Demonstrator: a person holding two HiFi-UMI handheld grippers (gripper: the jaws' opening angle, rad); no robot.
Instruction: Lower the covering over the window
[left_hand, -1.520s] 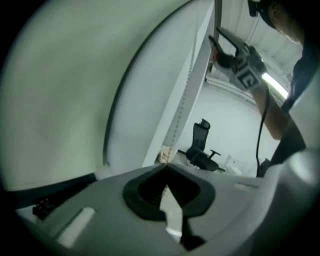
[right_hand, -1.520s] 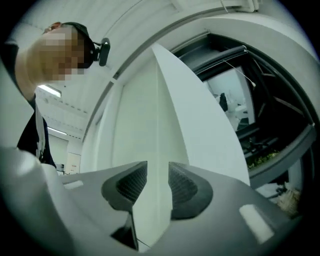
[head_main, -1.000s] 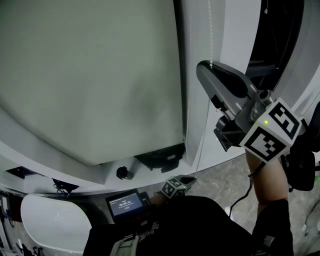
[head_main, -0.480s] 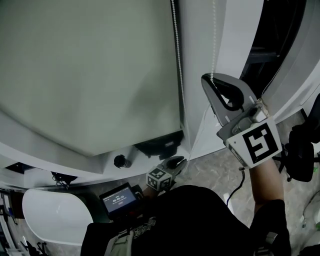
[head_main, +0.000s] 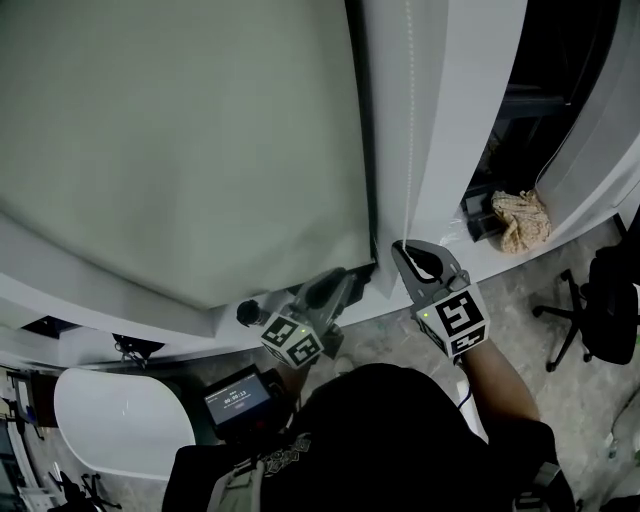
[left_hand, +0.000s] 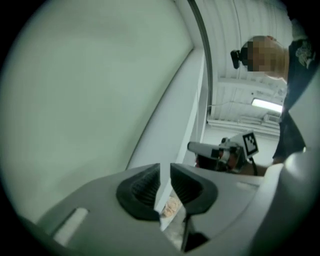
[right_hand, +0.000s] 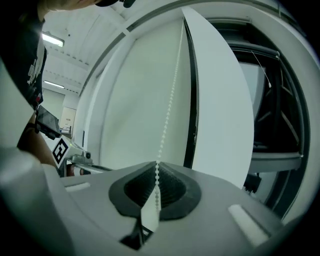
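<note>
The pale grey-green roller blind (head_main: 180, 140) fills the left window, its bottom edge low above the sill. A white bead chain (head_main: 408, 120) hangs beside the white pillar (head_main: 455, 110). My right gripper (head_main: 403, 246) is shut on that chain down near the sill; in the right gripper view the bead chain (right_hand: 170, 100) runs straight into the closed jaws of the right gripper (right_hand: 156, 169). My left gripper (head_main: 338, 277) sits just left of it under the blind's corner. Its jaws are opening, and the left gripper (left_hand: 165, 172) has nothing in the narrow gap.
A crumpled cloth (head_main: 521, 219) lies on the sill of the dark right window. An office chair (head_main: 600, 300) stands at the right on the floor. A small screen device (head_main: 238, 398) and a white rounded seat (head_main: 110, 420) are low left. A black knob (head_main: 248, 313) sits below the blind.
My right gripper has come down a long way with the bead chain in it. My left gripper has risen towards the blind's lower corner and its jaws have parted.
</note>
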